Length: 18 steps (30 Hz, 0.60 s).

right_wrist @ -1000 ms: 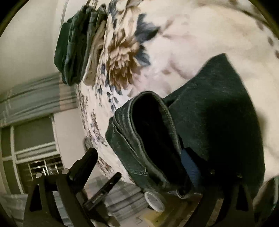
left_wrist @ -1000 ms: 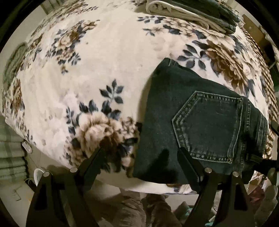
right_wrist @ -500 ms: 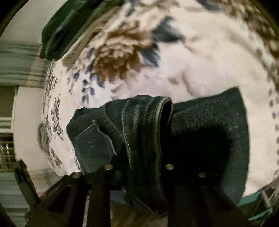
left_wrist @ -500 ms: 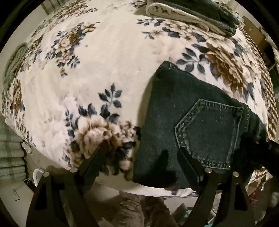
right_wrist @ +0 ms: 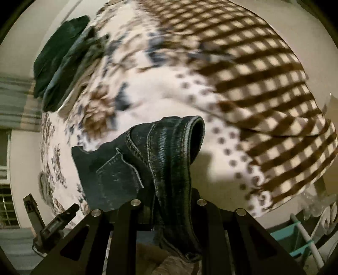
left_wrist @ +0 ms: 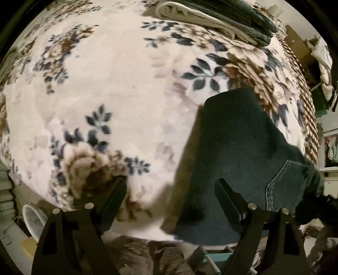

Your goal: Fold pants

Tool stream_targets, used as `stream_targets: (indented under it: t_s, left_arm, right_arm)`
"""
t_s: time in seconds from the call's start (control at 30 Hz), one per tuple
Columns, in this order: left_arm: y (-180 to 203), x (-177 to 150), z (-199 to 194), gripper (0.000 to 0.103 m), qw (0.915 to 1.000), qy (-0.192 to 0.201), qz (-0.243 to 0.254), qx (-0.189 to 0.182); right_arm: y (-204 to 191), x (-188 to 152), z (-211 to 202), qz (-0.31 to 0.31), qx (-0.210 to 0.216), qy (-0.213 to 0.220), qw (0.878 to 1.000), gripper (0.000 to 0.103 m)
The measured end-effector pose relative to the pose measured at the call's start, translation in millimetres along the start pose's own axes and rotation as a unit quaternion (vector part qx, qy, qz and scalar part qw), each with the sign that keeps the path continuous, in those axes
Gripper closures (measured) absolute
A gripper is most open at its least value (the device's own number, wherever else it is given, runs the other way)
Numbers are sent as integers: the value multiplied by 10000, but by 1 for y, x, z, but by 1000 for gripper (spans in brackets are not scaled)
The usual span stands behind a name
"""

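Observation:
Dark denim pants (left_wrist: 243,158) lie folded near the front edge of a floral blanket (left_wrist: 126,84), back pocket at the right. My left gripper (left_wrist: 170,180) hovers open above that edge, nothing between its fingers; its right finger (left_wrist: 228,196) is over the denim. In the right wrist view my right gripper (right_wrist: 169,201) is shut on the pants' waistband (right_wrist: 175,152), which hangs bunched and lifted off the blanket. Its fingertips are hidden under the cloth.
A stack of folded clothes (left_wrist: 221,19) lies at the far side of the bed, also seen as a dark pile (right_wrist: 61,59). A brown checked border (right_wrist: 264,74) runs along the blanket. Boxes and shelves (left_wrist: 325,148) stand beyond the right side.
My right gripper went from open around the waistband to shut on it, then lifted and swung it toward the checked border. The pants shifted right in the left wrist view.

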<state>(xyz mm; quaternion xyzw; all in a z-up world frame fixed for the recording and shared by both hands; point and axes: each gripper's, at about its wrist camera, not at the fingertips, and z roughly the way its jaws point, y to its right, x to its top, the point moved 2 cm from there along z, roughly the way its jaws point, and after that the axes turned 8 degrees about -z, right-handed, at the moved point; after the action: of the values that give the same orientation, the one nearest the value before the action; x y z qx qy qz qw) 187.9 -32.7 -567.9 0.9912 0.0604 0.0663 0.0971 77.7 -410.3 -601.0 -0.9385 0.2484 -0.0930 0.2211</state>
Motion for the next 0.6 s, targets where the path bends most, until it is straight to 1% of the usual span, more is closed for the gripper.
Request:
stream_targets:
  t_s: [0.03, 0.07, 0.1, 0.17, 0.23, 0.3, 0.33, 0.37, 0.43, 0.5, 0.53, 0.6]
  left_arm:
    - [4, 3, 4, 18, 10000, -29, 9, -49]
    - [8, 7, 10, 18, 9999, -77, 11, -103]
    - [11, 10, 14, 18, 9998, -118, 6, -140]
    - [18, 21, 26, 18, 9995, -217, -8, -218]
    - [23, 35, 38, 18, 9990, -330, -39, -295]
    - [26, 45, 44, 18, 9985, -378, -109, -381]
    - [27, 51, 48, 18, 9976, -443, -191, -505]
    - [27, 55, 52, 18, 9963, -526, -294, -611]
    - [24, 62, 60, 18, 9911, -747, -613, -912]
    - [20, 66, 68, 18, 9846, -951, -905, -1155]
    - [19, 66, 72, 18, 9817, -1009, -997, -1274]
    - [18, 68, 79, 19, 9753, -1114, -1170, -1509]
  right_arm:
    - [11, 2, 9, 118, 65, -156, 9998, 78]
    - [19, 4, 15, 223, 24, -229, 9995, 60]
    - [31, 5, 21, 338, -209, -273, 9988, 42]
    - [41, 3, 27, 422, -416, -244, 9979, 34]
    - [47, -5, 26, 478, -504, -236, 9973, 34]
    - [51, -13, 25, 413, -647, -346, 9964, 34]
    - [58, -18, 22, 507, -565, -364, 9965, 34]
    - [62, -21, 21, 643, -409, -357, 9965, 34]
    - [73, -25, 15, 1034, 184, -266, 9941, 34]
    - [81, -25, 10, 1381, 812, 27, 9871, 32]
    - [84, -25, 10, 1423, 924, 85, 9855, 32]
    - [84, -23, 17, 1351, 930, -16, 9865, 33]
